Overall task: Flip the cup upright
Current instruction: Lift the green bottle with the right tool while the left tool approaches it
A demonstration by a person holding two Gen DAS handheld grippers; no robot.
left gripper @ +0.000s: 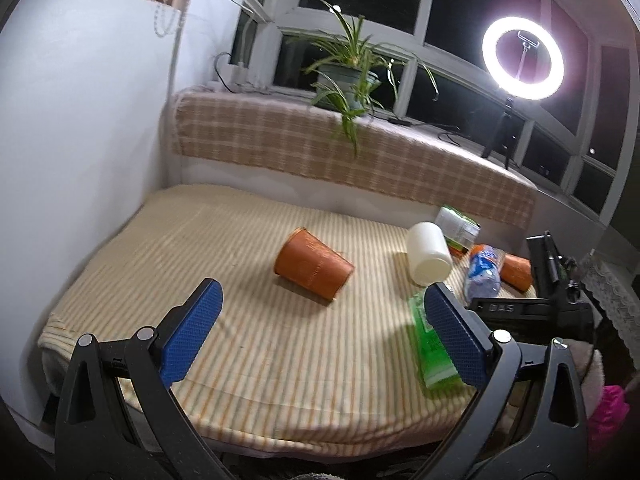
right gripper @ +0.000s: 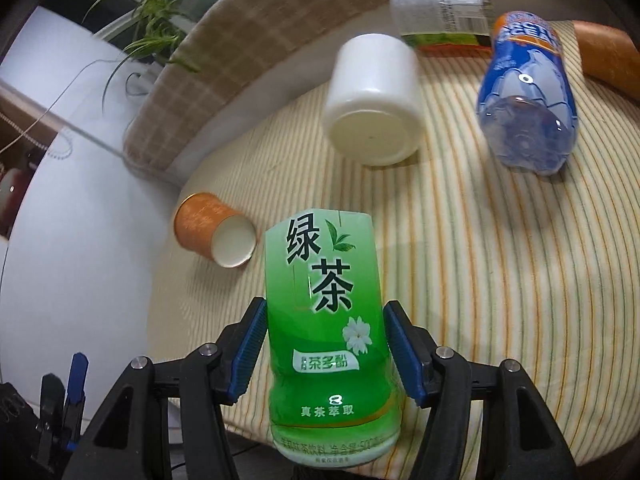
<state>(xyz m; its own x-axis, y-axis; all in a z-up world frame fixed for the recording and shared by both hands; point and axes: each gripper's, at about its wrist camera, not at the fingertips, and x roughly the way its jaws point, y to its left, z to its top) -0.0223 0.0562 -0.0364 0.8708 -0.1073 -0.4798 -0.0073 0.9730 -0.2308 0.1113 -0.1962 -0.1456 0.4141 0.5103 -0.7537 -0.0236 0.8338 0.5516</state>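
Note:
An orange paper cup lies on its side mid-table, its white inside facing the right wrist camera. My left gripper hovers open just in front of it, nothing between the blue pads. A white cup lies tipped over with its base towards me. A second orange cup lies at the far right. My right gripper is shut on a green tea bottle, pads pressing both of its sides.
A blue-labelled clear bottle and a green-white pack lie at the back right on the striped cloth. Behind stand a checked ledge, a potted plant and a ring light. A white wall borders the left.

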